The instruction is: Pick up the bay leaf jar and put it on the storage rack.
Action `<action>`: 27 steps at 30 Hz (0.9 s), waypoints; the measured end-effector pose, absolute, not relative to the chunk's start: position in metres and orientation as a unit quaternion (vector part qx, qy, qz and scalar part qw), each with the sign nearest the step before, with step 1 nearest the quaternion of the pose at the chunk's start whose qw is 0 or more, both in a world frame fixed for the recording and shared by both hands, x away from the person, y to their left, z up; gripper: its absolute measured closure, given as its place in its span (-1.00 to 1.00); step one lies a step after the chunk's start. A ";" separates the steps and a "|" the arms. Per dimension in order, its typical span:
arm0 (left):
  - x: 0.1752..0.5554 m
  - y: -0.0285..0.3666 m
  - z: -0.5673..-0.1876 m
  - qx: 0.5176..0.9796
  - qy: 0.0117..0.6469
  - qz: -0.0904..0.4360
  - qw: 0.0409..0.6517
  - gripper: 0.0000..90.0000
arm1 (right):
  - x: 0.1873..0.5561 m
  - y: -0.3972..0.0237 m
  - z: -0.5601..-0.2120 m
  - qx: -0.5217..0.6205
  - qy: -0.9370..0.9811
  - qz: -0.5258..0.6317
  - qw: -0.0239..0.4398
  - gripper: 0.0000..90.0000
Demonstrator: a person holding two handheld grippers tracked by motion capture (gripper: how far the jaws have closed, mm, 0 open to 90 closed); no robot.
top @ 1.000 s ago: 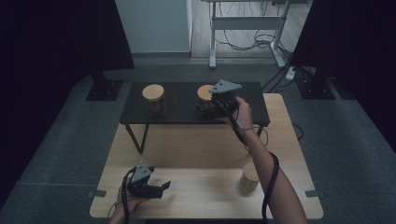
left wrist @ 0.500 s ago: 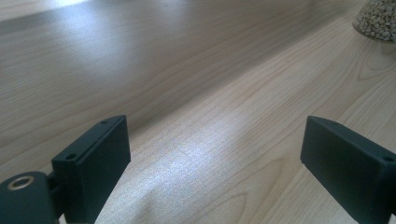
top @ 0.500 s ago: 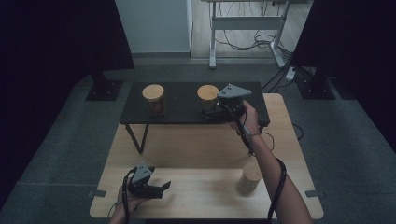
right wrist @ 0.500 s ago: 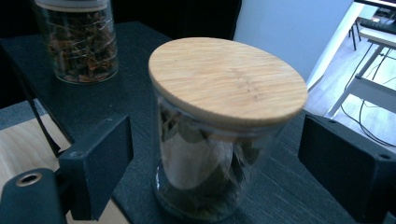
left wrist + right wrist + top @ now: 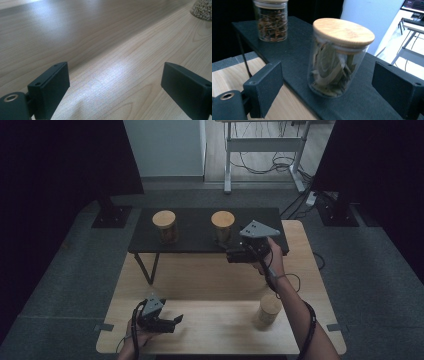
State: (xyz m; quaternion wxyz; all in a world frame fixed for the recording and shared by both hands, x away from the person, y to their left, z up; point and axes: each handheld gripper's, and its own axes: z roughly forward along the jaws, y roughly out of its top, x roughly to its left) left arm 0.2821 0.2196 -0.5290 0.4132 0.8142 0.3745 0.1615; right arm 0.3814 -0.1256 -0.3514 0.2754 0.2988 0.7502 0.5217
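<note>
A glass jar of dried leaves (image 5: 338,57) with a wooden lid stands on the black shelf (image 5: 195,237); in the high view this leaf jar (image 5: 222,226) is at the shelf's middle right. My right gripper (image 5: 229,255) hovers just in front of it, open; its jaws have just been opening, and the jar stands ahead of them with no pad touching it. In its own view my right gripper (image 5: 331,85) frames the jar. My left gripper (image 5: 172,321) rests low over the wooden table (image 5: 210,285) at the front left, open and holding nothing, as the left gripper view shows for the left gripper (image 5: 120,85).
A second jar (image 5: 164,226) with brown contents stands at the shelf's left, seen as the far jar (image 5: 270,21). A third jar (image 5: 270,310) of pale grains stands on the wooden table at the front right; the grain jar (image 5: 203,10) shows its base. The shelf's legs (image 5: 147,267) rest on the table.
My right gripper has drawn back from the leaf jar, to the right and toward the person. The jar stays on the shelf. The left gripper has not moved.
</note>
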 end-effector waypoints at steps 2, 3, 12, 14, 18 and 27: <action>0.282 0.219 -0.529 0.814 0.375 0.161 0.413 -0.82 | 0.374 -0.129 -0.354 0.296 0.747 0.528 0.274 -0.79; 0.282 0.219 -0.529 0.815 0.374 0.161 0.413 -0.82 | 0.371 -0.130 -0.355 0.294 0.746 0.530 0.274 -0.79; 0.282 0.217 -0.531 0.817 0.372 0.159 0.410 -0.82 | 0.343 -0.142 -0.369 0.286 0.739 0.548 0.268 -0.79; 0.282 0.216 -0.531 0.817 0.372 0.159 0.410 -0.82 | 0.337 -0.144 -0.372 0.285 0.737 0.550 0.269 -0.79; 0.281 0.214 -0.532 0.819 0.370 0.158 0.408 -0.82 | 0.328 -0.148 -0.382 0.287 0.734 0.554 0.268 -0.79; 0.281 0.213 -0.533 0.821 0.370 0.157 0.406 -0.83 | 0.304 -0.163 -0.415 0.302 0.727 0.560 0.257 -0.78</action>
